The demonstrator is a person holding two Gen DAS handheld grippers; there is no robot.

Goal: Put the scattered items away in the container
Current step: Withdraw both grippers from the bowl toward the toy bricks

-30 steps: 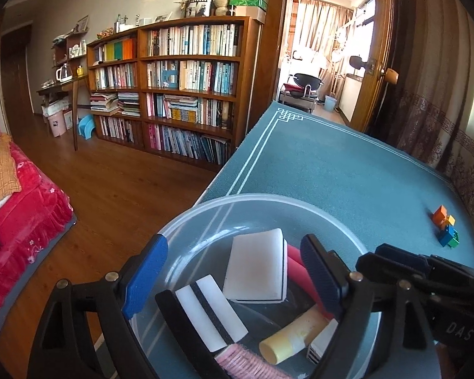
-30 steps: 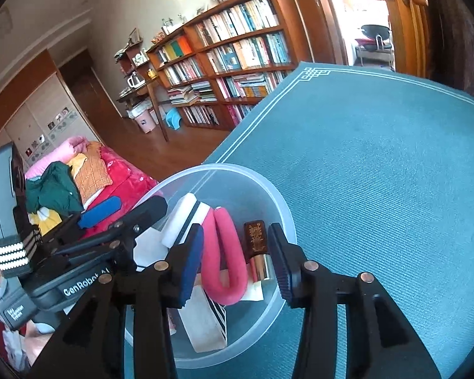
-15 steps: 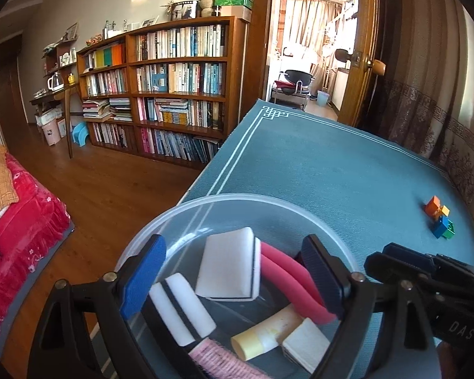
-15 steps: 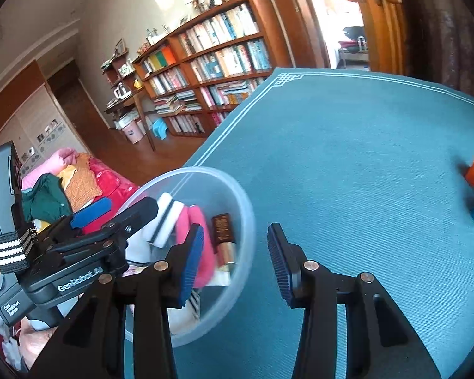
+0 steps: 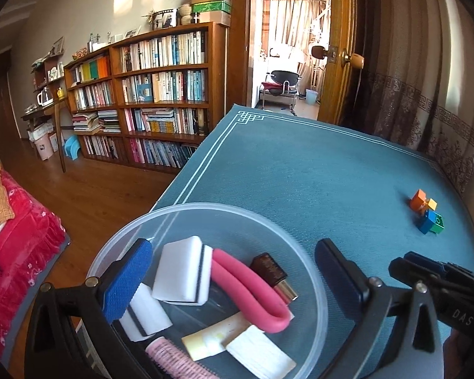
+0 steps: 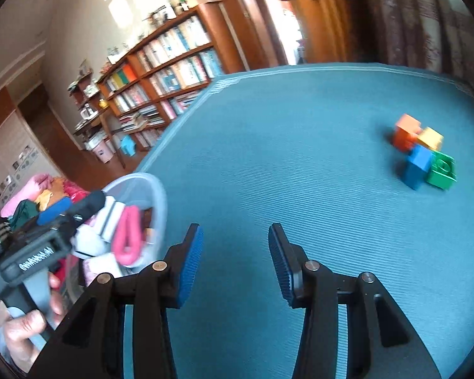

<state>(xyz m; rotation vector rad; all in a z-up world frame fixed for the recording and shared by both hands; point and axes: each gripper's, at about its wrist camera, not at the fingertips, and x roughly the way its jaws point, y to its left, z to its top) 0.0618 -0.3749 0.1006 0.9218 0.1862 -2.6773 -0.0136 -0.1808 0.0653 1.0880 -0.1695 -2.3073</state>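
Your left gripper (image 5: 233,271) hangs with jaws spread wide over the clear round plastic bowl (image 5: 306,259), which holds sponges and a pink bent foam tube (image 5: 252,293). Your right gripper (image 6: 233,262), also spread and empty, faces the cluster of coloured toy bricks (image 6: 423,154) lying on the teal tablecloth (image 6: 284,145), well apart from the bowl.

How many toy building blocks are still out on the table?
4, clustered together on the teal table: orange block, yellow block, blue block, green block. More could be hidden behind them.
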